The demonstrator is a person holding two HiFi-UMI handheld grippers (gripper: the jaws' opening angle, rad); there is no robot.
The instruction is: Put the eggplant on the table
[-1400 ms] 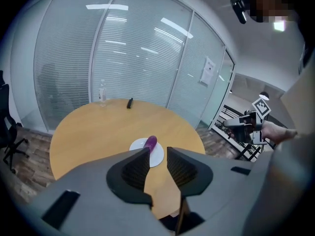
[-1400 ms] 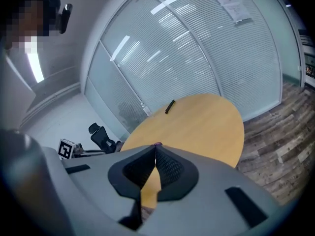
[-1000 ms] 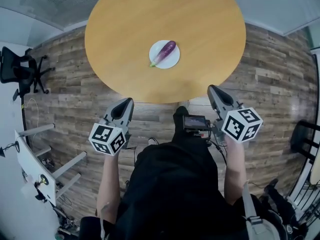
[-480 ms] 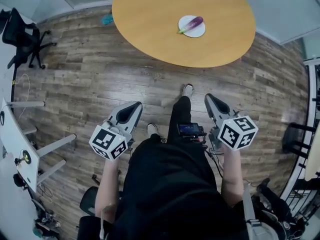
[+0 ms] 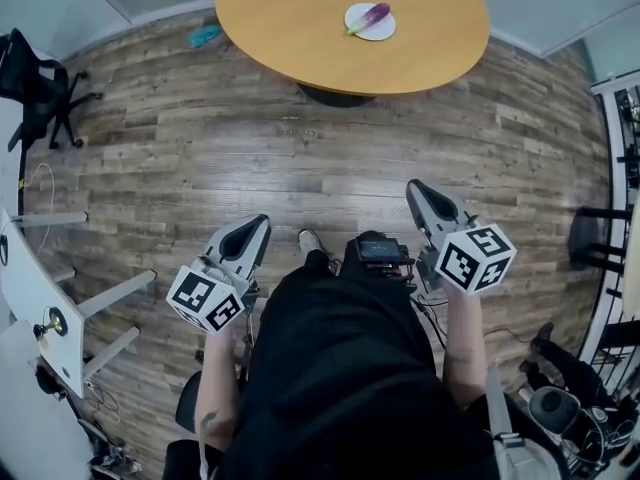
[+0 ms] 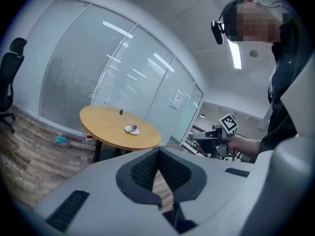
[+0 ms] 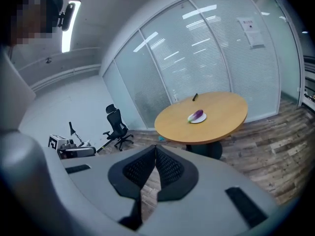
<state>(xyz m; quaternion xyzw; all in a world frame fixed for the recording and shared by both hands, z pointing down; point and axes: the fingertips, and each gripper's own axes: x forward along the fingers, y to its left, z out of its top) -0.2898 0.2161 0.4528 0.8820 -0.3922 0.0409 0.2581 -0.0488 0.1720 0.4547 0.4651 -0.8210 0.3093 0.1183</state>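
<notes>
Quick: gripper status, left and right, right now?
Left gripper: closed, holding nothing.
Right gripper: closed, holding nothing.

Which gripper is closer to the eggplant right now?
The right gripper: it is farther forward, toward the eggplant on its plate, than the left gripper. Both are shut.

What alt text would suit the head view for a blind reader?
A person, seen from above, stands on a wood floor holding the left gripper and right gripper, both shut and empty. Far ahead, an eggplant lies on a white plate on a round table.
</notes>
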